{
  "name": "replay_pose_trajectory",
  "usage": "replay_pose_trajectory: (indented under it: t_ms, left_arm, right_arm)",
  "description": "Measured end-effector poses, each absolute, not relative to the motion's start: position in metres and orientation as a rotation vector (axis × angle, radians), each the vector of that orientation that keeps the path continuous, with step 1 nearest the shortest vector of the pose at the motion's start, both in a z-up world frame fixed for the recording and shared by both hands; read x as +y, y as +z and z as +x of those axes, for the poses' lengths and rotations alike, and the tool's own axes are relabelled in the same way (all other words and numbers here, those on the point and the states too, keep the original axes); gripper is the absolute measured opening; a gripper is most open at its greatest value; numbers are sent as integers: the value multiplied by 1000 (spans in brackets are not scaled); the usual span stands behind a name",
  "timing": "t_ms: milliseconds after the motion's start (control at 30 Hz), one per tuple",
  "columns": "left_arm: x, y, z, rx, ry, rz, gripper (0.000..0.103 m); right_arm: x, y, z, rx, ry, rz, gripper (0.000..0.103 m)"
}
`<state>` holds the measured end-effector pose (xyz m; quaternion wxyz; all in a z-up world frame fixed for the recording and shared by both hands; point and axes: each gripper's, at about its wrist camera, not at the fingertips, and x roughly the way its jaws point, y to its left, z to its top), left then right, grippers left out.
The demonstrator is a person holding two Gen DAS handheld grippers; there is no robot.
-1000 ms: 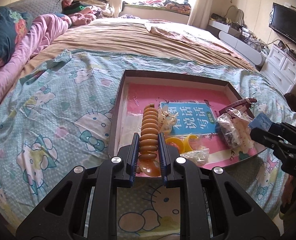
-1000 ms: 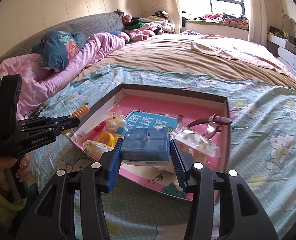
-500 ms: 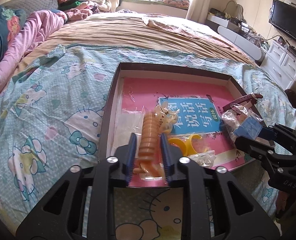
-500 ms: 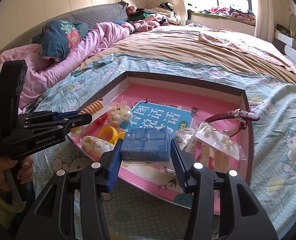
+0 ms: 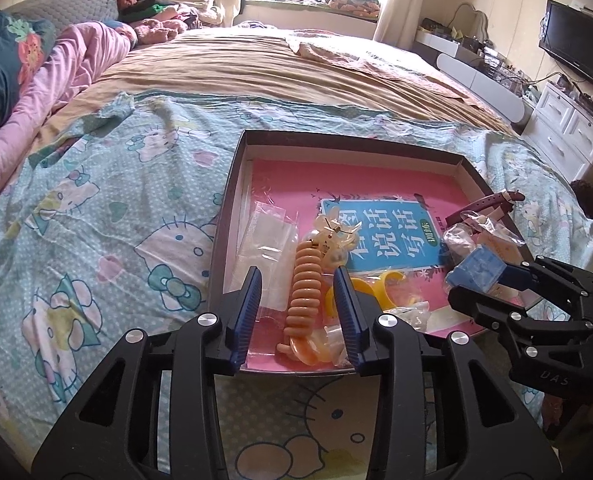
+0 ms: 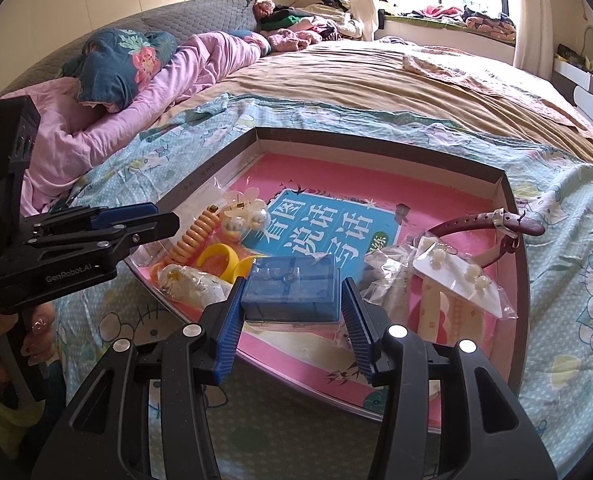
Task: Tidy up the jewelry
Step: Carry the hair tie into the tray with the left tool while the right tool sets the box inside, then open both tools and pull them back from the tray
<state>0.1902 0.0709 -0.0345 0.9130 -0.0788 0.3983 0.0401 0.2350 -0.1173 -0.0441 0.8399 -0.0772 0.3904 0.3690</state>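
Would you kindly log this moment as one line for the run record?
left gripper: jaws opening, orange coil bracelet between them, lying in tray | right gripper: jaws shut on blue box over tray

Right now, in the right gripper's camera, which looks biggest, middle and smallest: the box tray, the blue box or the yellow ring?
1. Box tray, by far the biggest.
2. Blue box, though it sits nearest the camera.
3. Yellow ring, partly hidden.
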Motion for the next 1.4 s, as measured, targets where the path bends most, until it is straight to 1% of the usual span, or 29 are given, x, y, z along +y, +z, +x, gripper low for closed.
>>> replay_pose_trajectory:
  t_ms: [133, 167, 200, 233, 333, 367, 400, 467, 533, 600, 700, 733, 800, 833, 933, 1000, 1033, 1067, 1100, 1133, 1400]
  left_arm:
    - [70, -32, 189, 817, 80, -162, 29]
    - [70, -32, 189, 815, 80, -162, 29]
    - [70, -30, 188, 814, 80, -162, 29]
    - [70, -30, 187, 813, 80, -161, 29]
    - [70, -26, 186, 810, 78, -162, 29]
    - [69, -24, 185, 808, 76, -162, 30]
    - [68, -23, 184, 805, 76, -160, 30]
    - [68, -19, 181, 799, 77, -159, 33]
    - [66, -15, 178, 791, 76, -159, 34]
    - [65, -11, 175, 782, 75, -158, 35]
    - [61, -4, 167, 768, 72, -152, 42]
    - [60, -3, 166, 765, 71, -149, 45]
    - [56, 2, 158, 755, 63, -140, 52]
    - [54, 3, 154, 753, 58, -139, 57]
    - [50, 6, 144, 756, 51, -134, 66]
    - [48, 9, 136, 754, 58, -129, 76]
    - [48, 10, 133, 751, 62, -128, 83]
    - [48, 12, 129, 748, 66, -129, 87]
    - [47, 14, 125, 743, 71, -131, 89]
    - [46, 16, 120, 733, 71, -135, 94]
    - [37, 20, 88, 732, 57, -139, 93]
  right_arm:
    - [-117, -44, 234, 830, 779, -160, 48]
    - [-118, -43, 234, 827, 778, -160, 51]
    - [-118, -42, 234, 824, 779, -159, 55]
    - [-118, -40, 233, 818, 777, -161, 57]
    - [-121, -36, 229, 806, 773, -171, 57]
    - [-123, -34, 226, 798, 771, -170, 60]
    - [-126, -32, 224, 792, 768, -169, 66]
    - [-132, -26, 219, 773, 762, -161, 73]
    - [-139, -21, 215, 760, 760, -152, 76]
    - [-144, -16, 210, 747, 754, -145, 83]
    - [-154, -7, 202, 722, 747, -139, 88]
    - [-157, -4, 199, 715, 743, -138, 89]
    - [-164, 2, 192, 696, 734, -129, 95]
    - [-168, 5, 189, 688, 733, -122, 96]
    - [-177, 13, 180, 670, 722, -119, 98]
    - [-183, 18, 175, 661, 714, -119, 98]
    - [-186, 19, 172, 658, 711, -116, 98]
    - [-188, 20, 169, 658, 708, -114, 98]
    - [-191, 21, 166, 657, 706, -112, 98]
    - [-192, 21, 164, 657, 703, -112, 98]
    - [-208, 12, 144, 693, 662, -78, 98]
